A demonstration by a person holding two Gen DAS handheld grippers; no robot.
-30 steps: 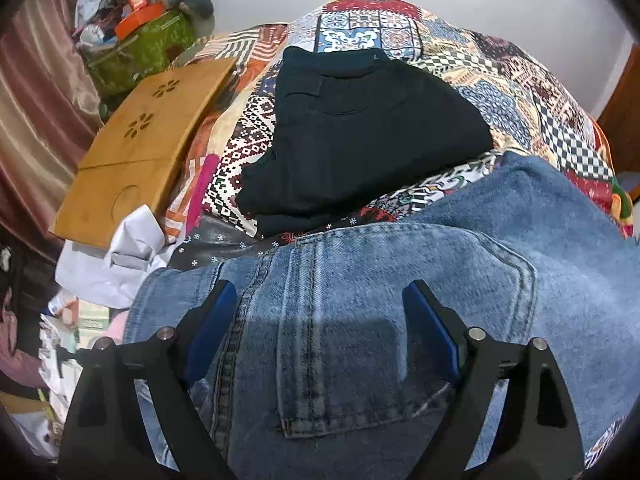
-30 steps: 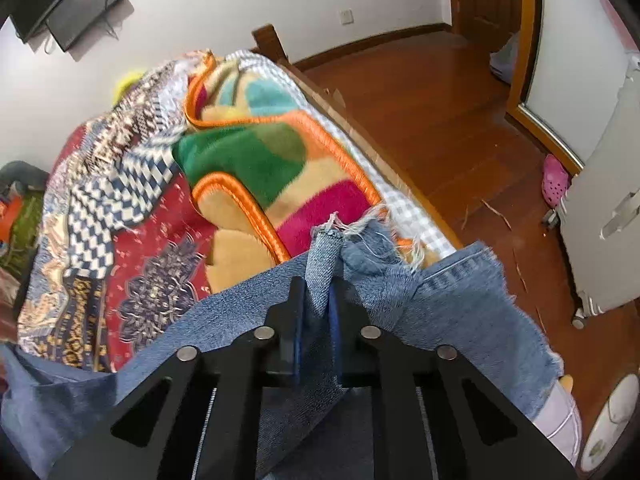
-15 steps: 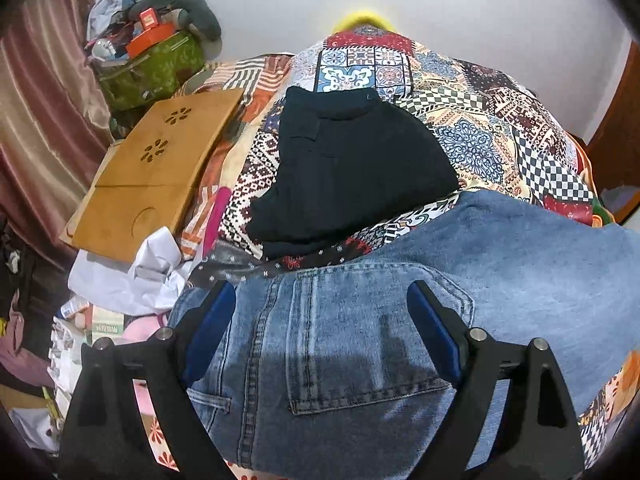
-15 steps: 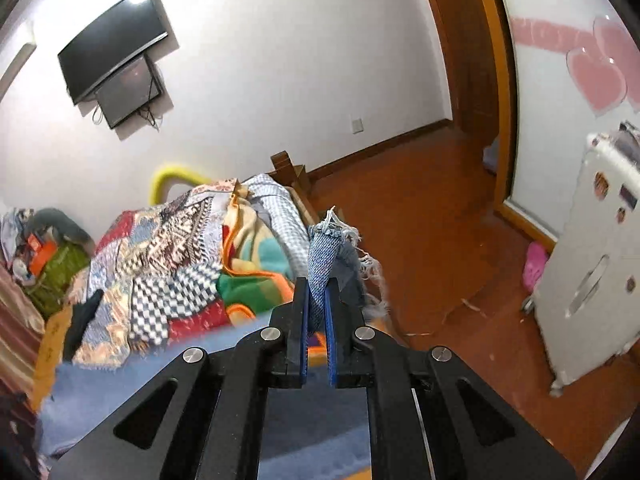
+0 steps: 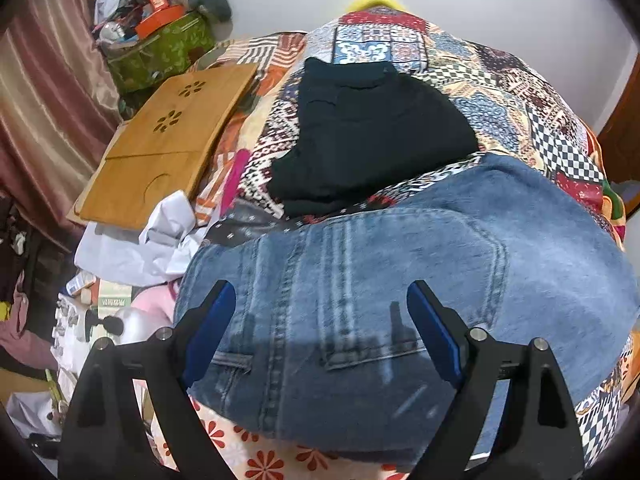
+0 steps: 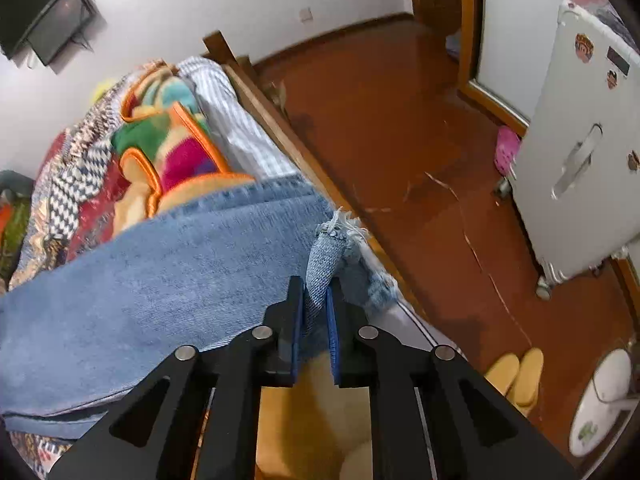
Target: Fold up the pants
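Pinching jeans (image 6: 168, 280) hem, r. gripper (image 6: 316, 304) opening

Jeans (image 5: 400, 280) spread across the bed (image 5: 500, 92); folded dark pants (image 5: 372, 140) just behind them; wooden tray (image 5: 168, 140) to their left; blanket (image 6: 172, 148) behind jeans' leg; fridge (image 6: 580, 160) on floor right of bed
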